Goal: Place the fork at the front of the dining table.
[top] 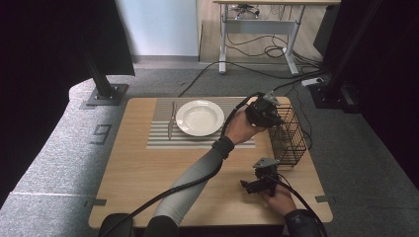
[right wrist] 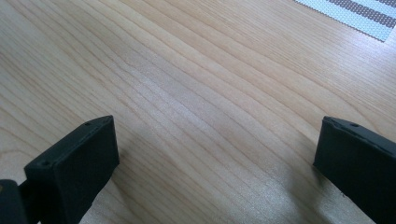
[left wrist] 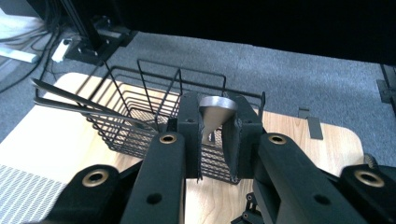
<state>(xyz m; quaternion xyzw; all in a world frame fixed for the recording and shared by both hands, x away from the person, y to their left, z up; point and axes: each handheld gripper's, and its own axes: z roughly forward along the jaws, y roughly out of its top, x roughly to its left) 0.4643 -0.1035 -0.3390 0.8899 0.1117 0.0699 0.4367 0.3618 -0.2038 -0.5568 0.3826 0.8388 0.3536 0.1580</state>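
Observation:
My left gripper (top: 269, 114) hangs over the near-left corner of the black wire basket (top: 287, 136), shut on a silver piece of cutlery (left wrist: 215, 114). Only its flared handle end shows between the jaws, pointing up; the lower part is hidden. In the left gripper view the gripper (left wrist: 217, 123) looks down into the basket (left wrist: 140, 112), where two long thin utensils (left wrist: 79, 105) lean out to the left. My right gripper (top: 258, 183) rests low over the table's front right, jaws wide open (right wrist: 215, 154) with bare wood between them.
A white plate (top: 200, 117) sits on a grey striped placemat (top: 158, 138) at the back of the wooden table (top: 138, 182), with a fork (top: 171, 121) left of the plate. Black frame posts stand behind the table's corners.

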